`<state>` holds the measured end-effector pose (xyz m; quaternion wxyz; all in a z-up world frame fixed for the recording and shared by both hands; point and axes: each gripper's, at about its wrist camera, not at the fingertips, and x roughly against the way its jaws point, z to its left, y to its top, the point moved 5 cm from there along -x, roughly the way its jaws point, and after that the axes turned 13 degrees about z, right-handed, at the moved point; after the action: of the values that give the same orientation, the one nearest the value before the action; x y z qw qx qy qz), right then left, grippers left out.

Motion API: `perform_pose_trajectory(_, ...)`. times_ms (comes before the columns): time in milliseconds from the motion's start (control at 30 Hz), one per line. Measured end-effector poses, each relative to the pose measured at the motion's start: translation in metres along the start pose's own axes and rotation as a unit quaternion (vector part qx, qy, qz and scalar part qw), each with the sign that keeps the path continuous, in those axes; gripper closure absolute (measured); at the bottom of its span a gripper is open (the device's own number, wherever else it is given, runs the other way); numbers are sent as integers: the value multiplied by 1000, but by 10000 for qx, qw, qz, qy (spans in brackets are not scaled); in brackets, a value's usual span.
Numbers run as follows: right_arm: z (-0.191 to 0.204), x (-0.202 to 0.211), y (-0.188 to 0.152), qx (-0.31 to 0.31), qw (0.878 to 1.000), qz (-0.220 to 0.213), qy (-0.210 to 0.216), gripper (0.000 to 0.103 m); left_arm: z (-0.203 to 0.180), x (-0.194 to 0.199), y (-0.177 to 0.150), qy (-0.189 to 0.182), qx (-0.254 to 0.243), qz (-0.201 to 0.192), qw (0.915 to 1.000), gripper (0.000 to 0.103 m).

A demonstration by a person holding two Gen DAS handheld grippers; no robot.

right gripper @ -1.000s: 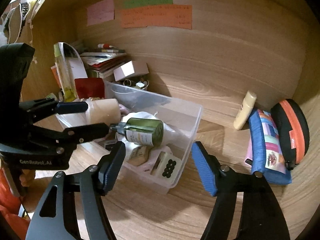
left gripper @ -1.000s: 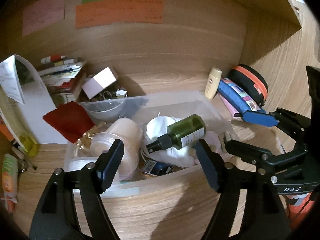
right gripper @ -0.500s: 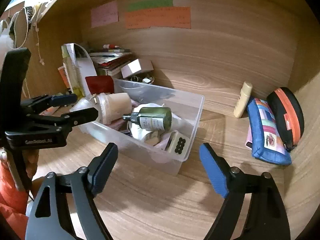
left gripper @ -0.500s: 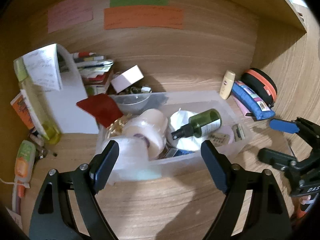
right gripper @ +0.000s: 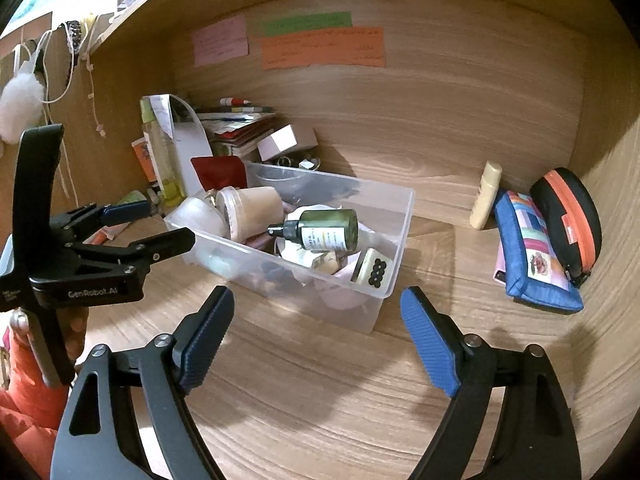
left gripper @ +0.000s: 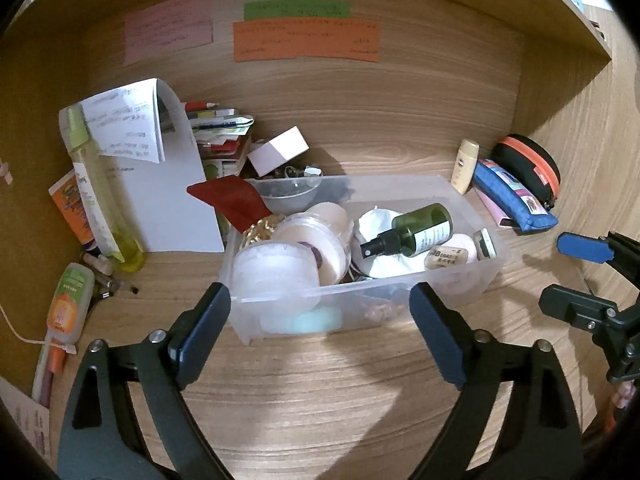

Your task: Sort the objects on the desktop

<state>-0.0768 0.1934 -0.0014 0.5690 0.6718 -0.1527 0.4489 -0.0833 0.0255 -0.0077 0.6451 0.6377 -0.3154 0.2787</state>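
1. The clear plastic bin (left gripper: 448, 280) is a thin-walled, translucent rectangular tub, standing on the wood-grain desk (left gripper: 320, 392) in front of the back panel, heaped with small toiletries.
2. In the bin, a dark green spray bottle (left gripper: 416, 232) with a black nozzle and white label lies on its side atop something white and soft.
3. At the bin's left end lie frosted round jars (left gripper: 276, 268) with pale lids, one tipped over, beside crinkled gold foil (left gripper: 260, 230).
4. At the bin's right end sit a small tan label reading "AB" (left gripper: 446, 256) and a little white box with black dots (right gripper: 372, 272).
5. Right of the bin, against the back panel, stands a cream tube (left gripper: 464, 166); next come a blue fabric pouch (left gripper: 516, 200) with patchwork panels and a black hard case (left gripper: 528, 164) with an orange zipper.
6. Left of the bin are a curled white sheet (left gripper: 160, 184), a tall yellow-green bottle (left gripper: 100, 192) and stacked papers (left gripper: 224, 132).
7. The left gripper (left gripper: 320, 332) hangs over the desk in front of the bin, its dark ribbed pads spread wide, gripping nothing.
8. The right gripper (right gripper: 316, 336), with blue ribbed pads, is likewise spread wide and empty, in front of the bin's right end.
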Motion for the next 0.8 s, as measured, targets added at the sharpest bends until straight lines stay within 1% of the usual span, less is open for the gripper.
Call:
perform_pose_trajectory(300,-2,-5,0,-41,9999,75,65,19,0,0,-2,36,13,12,10000,9)
perform_pose_trajectory(633,-5,-9,0,-90,9998,141,89,19,-1,4,0,-97,-33,-42,9999,9)
perform_pose_trajectory(800,-8,-10,-3,-136,9997,176,103,19,-2,2,0,-79,-66,-19,9999,9)
